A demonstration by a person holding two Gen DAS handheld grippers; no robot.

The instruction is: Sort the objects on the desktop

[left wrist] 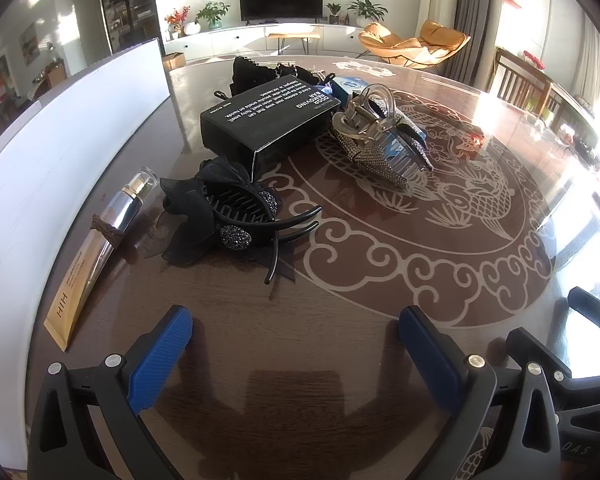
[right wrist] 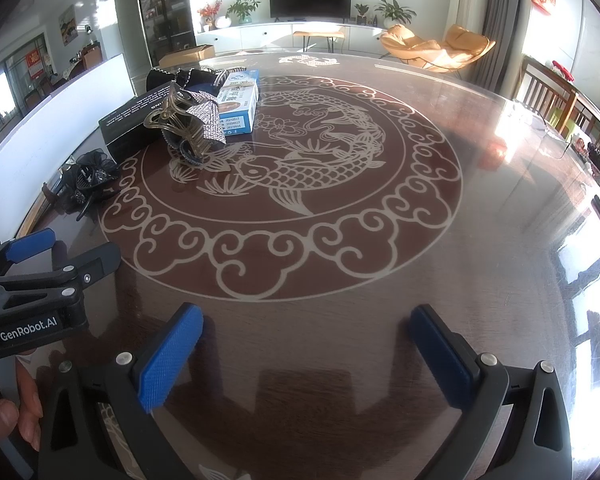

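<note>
Nothing was yet sorted: the box [left wrist: 268,120], hair clips [left wrist: 236,216] and tube [left wrist: 112,224] were left clustered; both jaws were held open, empty.

- My left gripper [left wrist: 296,320] is showing blue pads on black arms.
- The table [right wrist: 480,200] is gleaming dark brown with a pale koi-and-cloud pattern.
- The box [left wrist: 268,124] is showing black with white lettering.
- The tube [left wrist: 96,256] is shining silver and gold.
- The bow clip [left wrist: 228,216] is looking black.
</note>
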